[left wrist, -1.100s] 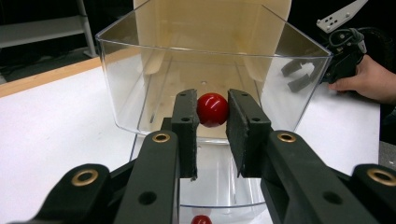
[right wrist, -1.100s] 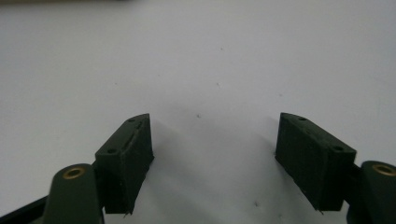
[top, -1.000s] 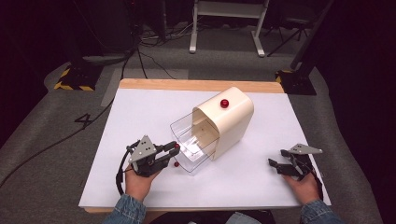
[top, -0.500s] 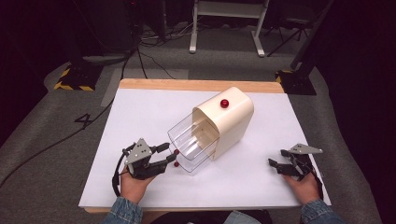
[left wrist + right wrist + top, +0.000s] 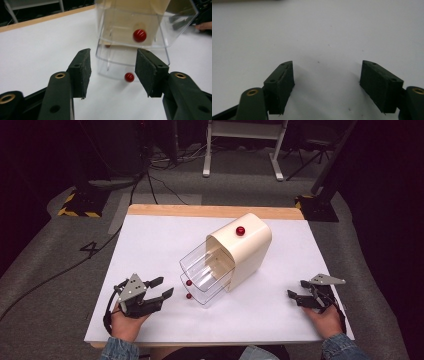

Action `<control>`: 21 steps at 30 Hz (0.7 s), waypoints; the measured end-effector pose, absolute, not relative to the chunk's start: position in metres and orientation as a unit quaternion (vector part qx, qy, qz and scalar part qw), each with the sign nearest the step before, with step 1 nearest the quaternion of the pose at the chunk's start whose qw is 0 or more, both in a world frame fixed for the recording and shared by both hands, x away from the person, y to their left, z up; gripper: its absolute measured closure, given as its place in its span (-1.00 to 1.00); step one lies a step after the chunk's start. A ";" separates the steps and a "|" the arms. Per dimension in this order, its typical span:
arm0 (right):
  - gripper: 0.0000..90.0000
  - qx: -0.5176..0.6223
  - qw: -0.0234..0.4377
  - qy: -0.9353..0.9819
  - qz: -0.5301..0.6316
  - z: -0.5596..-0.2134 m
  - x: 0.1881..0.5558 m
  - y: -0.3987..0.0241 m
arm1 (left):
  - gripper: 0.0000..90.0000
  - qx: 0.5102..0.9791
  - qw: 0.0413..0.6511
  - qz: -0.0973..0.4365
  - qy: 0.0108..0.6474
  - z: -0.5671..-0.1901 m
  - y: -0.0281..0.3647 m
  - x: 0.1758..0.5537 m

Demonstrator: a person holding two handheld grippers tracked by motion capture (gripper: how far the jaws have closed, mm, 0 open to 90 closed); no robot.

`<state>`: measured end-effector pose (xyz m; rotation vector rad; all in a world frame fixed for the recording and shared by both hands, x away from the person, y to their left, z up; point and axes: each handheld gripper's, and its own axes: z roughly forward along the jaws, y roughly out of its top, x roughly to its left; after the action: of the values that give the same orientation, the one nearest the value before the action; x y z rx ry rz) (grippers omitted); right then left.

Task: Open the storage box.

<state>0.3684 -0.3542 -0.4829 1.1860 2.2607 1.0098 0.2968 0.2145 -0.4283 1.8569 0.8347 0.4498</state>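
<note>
The cream drawer cabinet point(image 5: 245, 251) lies mid-bench, its two clear drawers point(image 5: 204, 275) pulled out. The left gripper view shows their red knobs point(image 5: 139, 35), motion-blurred, beyond the spread, empty left tool point(image 5: 161, 288). The right tool point(image 5: 296, 290), spread, faces bare white bench point(image 5: 317, 30).

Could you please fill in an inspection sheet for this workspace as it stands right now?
Surface: white table top, wooden strip along the far edge, bare apart from the items below.
Job's things: cream cabinet with two clear drawers pulled out, red knobs on their fronts; red knob on top.
Clutter: nothing seen.
Grippers: left gripper open, jaws apart facing the drawers; right gripper open, over bare table.
Cables: black cable looped at the left gripper; more on the floor beyond.
Surroundings: grey carpet, white frame legs, hazard-striped base.
</note>
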 end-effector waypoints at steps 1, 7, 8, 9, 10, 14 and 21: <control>-0.40 0.423 0.197 0.807 0.361 -0.483 0.368 -0.354 | 0.01 0.773 0.495 0.189 0.349 -0.430 0.218 0.297; -0.40 0.424 0.197 0.807 0.361 -0.483 0.368 -0.354 | -0.08 0.793 0.442 0.197 0.370 -0.443 0.237 0.300; -0.40 0.424 0.197 0.807 0.361 -0.483 0.368 -0.354 | -0.11 0.801 0.421 0.199 0.376 -0.447 0.243 0.302; -0.40 0.424 0.197 0.807 0.361 -0.483 0.368 -0.354 | -0.13 0.804 0.413 0.197 0.379 -0.450 0.245 0.303; -0.40 0.424 0.197 0.807 0.361 -0.483 0.368 -0.354 | -0.15 0.804 0.413 0.197 0.379 -0.450 0.245 0.303; -0.40 0.423 0.197 0.807 0.361 -0.483 0.368 -0.354 | -0.22 0.817 0.380 0.197 0.387 -0.459 0.252 0.307; -0.39 0.423 0.198 0.807 0.361 -0.483 0.368 -0.354 | -0.44 0.839 0.321 0.178 0.401 -0.479 0.264 0.313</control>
<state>0.3682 -0.3541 -0.4829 1.1840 2.2592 1.0100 0.3130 0.2638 -0.4791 2.2048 1.0521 0.4684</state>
